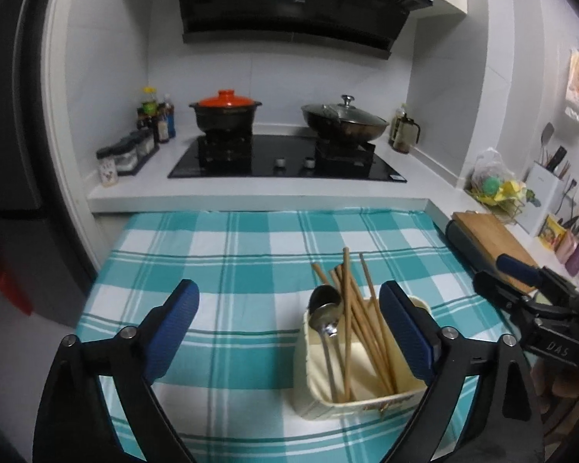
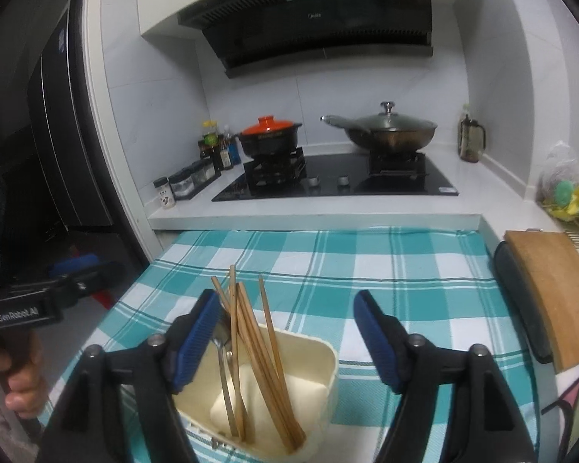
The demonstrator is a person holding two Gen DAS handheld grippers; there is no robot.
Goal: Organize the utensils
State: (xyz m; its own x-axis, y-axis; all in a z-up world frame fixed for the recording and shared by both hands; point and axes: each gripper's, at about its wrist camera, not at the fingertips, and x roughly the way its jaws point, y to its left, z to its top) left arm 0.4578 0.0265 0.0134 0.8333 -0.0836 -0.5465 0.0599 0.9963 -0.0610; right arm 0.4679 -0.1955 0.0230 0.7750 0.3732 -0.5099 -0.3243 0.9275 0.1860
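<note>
Both hand-held grippers, left (image 1: pixel 289 332) and right (image 2: pixel 285 335), gape empty beside the utensil holder (image 1: pixel 359 389).

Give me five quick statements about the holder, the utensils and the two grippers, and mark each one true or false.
1. The chopsticks stand in the cream holder. True.
2. Both spoons lie loose on the cloth. False: they stand in the holder with the chopsticks.
3. The left gripper is open with nothing between its fingers. True.
4. The right gripper is shut on a chopstick. False: its fingers stand apart and grip nothing.
5. The pot on the stove has a blue lid. False: the lid is orange.
</note>
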